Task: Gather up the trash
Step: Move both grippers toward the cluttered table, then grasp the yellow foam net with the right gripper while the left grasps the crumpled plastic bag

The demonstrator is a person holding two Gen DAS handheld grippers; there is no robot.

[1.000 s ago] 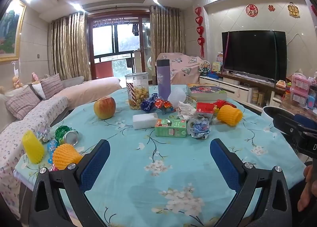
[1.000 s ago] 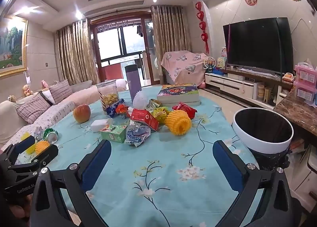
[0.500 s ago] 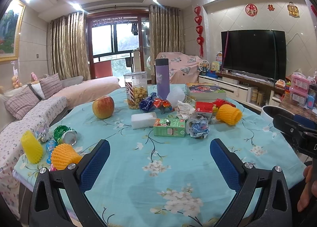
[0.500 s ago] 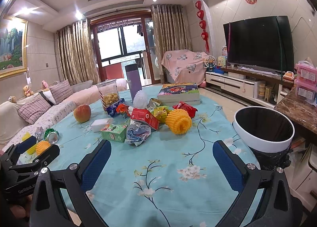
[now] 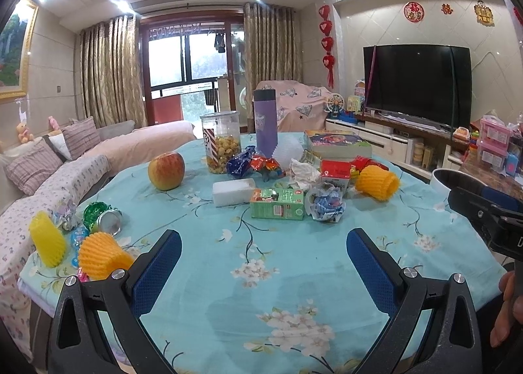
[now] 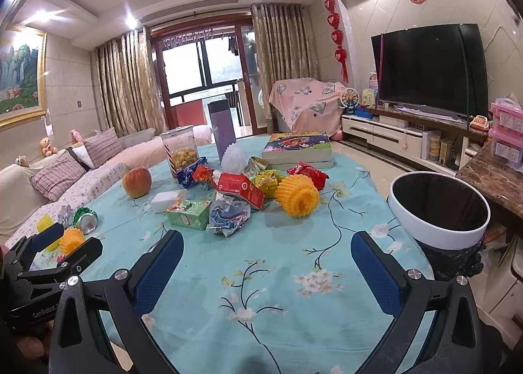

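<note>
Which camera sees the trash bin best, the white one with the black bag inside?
The right wrist view. There the trash bin shows its whole white rim and black-lined inside, standing just off the table's right edge. The left wrist view catches only a sliver of its rim, mostly hidden behind the right gripper.

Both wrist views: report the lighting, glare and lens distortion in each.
Left wrist view: ceiling lights flare white, the window is blown out, fisheye bends walls and leaves dark corners, and the table is evenly lit with soft shadows. Right wrist view: same curved distortion, bright ceiling spots, faint reflections on the dark TV, and the trash bin interior reads nearly black.
</note>
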